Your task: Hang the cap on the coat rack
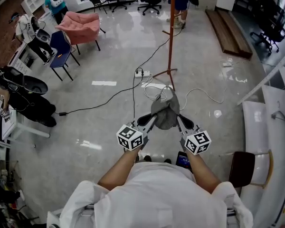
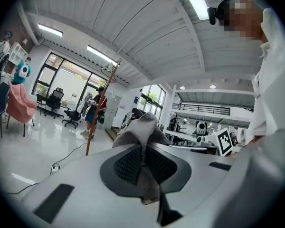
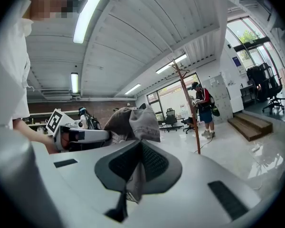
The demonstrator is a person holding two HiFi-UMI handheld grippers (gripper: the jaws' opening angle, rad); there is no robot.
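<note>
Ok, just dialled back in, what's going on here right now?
A person holds a gripper in each hand. The left gripper and the right gripper are both shut on the grey cap, one on each side, holding it out in front of the body. The coat rack stands farther ahead on the glossy floor, so the cap is not hung yet. Another person stands near the rack.

In the head view, the upper edge cuts off the top of the coat rack (image 1: 171, 32) and the person (image 1: 181, 1) beside it above the waist. At lower centre a forearm (image 1: 202, 171) half hides a dark device (image 1: 183, 159), too small to identify.
</note>
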